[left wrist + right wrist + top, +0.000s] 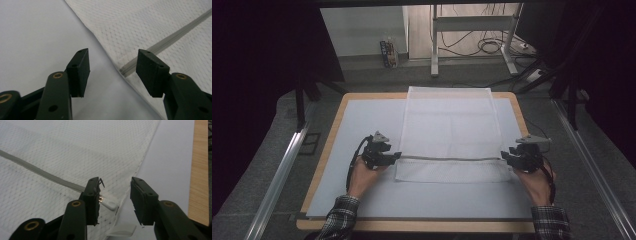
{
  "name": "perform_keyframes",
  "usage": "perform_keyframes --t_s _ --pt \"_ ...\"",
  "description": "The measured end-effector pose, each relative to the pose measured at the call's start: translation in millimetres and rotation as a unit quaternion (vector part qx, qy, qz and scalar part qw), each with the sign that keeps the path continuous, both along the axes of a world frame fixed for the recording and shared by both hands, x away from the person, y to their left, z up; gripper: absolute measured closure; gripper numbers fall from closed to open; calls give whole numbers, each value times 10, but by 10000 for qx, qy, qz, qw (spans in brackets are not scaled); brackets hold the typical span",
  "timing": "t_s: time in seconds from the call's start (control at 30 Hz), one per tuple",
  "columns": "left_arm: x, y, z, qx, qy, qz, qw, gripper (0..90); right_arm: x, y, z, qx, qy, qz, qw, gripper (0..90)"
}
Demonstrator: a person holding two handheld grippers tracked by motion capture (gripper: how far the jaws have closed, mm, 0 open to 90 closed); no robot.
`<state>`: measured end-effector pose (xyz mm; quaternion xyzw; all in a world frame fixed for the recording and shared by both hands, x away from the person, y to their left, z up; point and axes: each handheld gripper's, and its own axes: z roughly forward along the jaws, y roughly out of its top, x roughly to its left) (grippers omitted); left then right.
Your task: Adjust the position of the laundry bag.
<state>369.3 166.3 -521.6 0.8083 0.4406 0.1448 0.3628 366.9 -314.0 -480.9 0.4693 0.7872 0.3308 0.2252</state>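
Mesh bag point(451, 132) covers grey mat point(362, 130); left gripper point(387, 157), right gripper point(511, 156) seemingly agape, empty.

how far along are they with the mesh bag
Done: the white mesh bag lies flat on the mat, zipper running across. In hand: the left gripper and right gripper sit at the zipper's two ends, jaws open, nothing pinched. Left: gripping and whatever follows; the zipper pull is untouched.

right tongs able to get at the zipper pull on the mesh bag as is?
Probably yes. The right tongs stand open right at the mesh bag edge, the white zipper pull lies between the jaws beside one pad, and nothing covers it.
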Motion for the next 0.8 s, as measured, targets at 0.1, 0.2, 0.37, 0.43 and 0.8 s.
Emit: perform_keyframes --t_s 0.1,0.2,0.37,0.43,0.8 --pt "89 -19 -25 -57 42 24 10000 469 101 -30 -35 9 143 -59 9999 586" --pt "154 -32 -34 -91 24 96 9999 490 163 -33 -64 -96 190 -114 9997 594" --pt "237 -61 -54 -83 -14 192 9998 524 229 -13 -79 -191 188 -219 9994 631" --pt "282 -95 -69 -22 -111 206 9997 526 281 17 -108 -277 182 -232 9992 671" --pt "363 -194 -180 218 -33 372 9991 537 399 71 -244 -396 386 -294 9980 592"
